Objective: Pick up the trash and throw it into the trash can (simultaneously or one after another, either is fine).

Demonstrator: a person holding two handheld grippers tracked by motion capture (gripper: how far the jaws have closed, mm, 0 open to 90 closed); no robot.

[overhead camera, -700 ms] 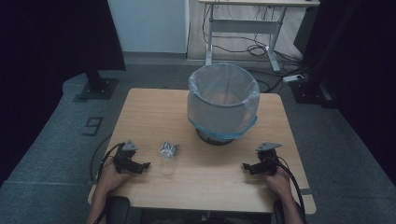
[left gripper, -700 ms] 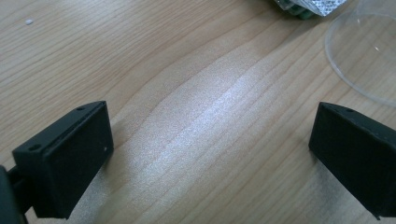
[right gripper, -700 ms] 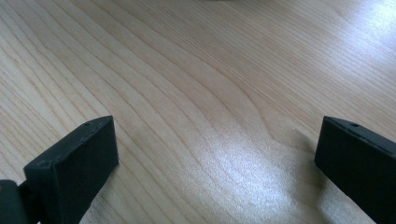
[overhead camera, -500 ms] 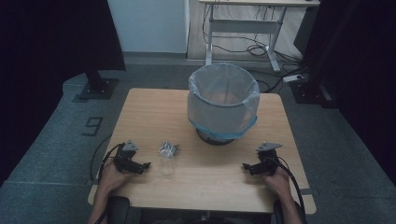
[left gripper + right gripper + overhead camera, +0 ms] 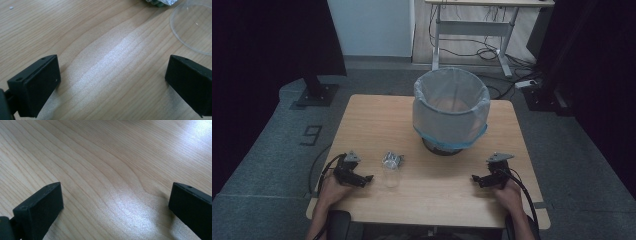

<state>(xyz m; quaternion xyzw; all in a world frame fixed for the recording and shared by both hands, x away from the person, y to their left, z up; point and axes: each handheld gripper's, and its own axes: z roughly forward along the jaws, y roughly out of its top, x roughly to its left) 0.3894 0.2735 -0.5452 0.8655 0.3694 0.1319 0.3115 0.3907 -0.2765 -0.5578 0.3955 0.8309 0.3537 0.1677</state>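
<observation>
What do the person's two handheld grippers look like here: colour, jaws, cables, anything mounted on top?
Both the left gripper and right gripper are black, with two blocky, flat-faced black jaws. Each carries a grey three-cornered plate on top and trails a black cable back past the forearm. The forearms are bare, with no sleeves visible.

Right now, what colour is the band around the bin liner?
Blue, around the bin liner; clearest in the high view.

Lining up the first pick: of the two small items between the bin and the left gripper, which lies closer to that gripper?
The clear plastic cup. It lies nearer the left gripper than the crumpled silvery wrapper, which sits just beyond it towards the lined bin.
</observation>
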